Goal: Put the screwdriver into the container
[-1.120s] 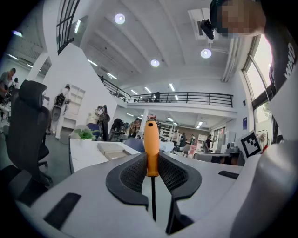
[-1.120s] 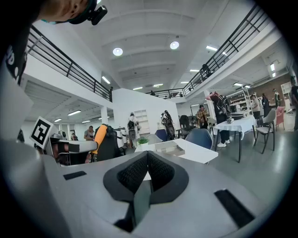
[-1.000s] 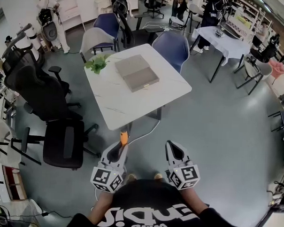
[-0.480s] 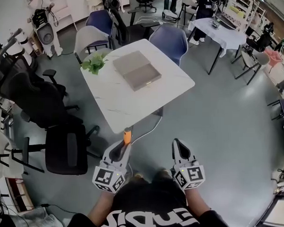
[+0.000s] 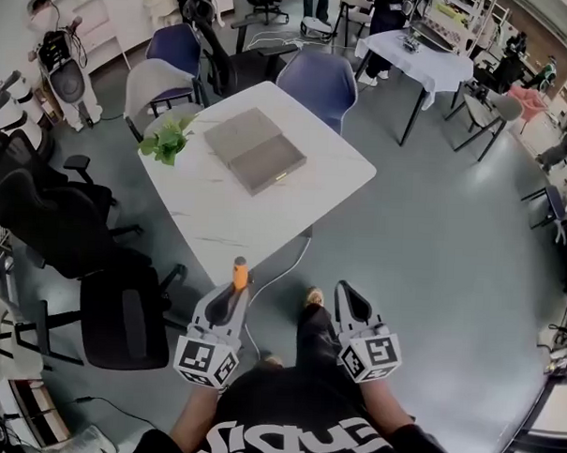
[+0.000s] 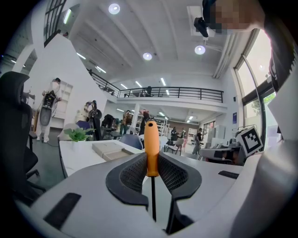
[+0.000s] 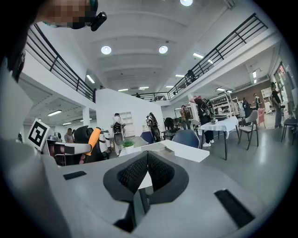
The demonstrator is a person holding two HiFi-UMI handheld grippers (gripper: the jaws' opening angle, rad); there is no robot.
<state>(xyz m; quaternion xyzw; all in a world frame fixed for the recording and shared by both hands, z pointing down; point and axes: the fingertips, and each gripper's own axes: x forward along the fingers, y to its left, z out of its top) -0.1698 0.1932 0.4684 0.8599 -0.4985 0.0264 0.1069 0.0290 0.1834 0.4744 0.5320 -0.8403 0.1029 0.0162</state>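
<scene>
Left gripper (image 5: 230, 301) jaws are clamping the orange screwdriver (image 5: 240, 273); right gripper (image 5: 346, 303) jaws are pressing together, empty; container (image 5: 255, 151) is lying upper centre.

The screwdriver (image 6: 150, 139) had a smooth, glossy orange plastic handle and a dark metal shaft. The left gripper (image 6: 150, 160) had black, finely dimpled pads (image 6: 132, 174). The worktop (image 5: 228, 218) looked smooth and white, the container (image 5: 254, 151) matt grey.

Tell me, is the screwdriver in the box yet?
Not yet. Done: the left gripper is shut on the screwdriver. In hand: it is held over the floor, short of the white table. Left: reach the grey container on that table and put it in. The right gripper is shut, empty.
</scene>
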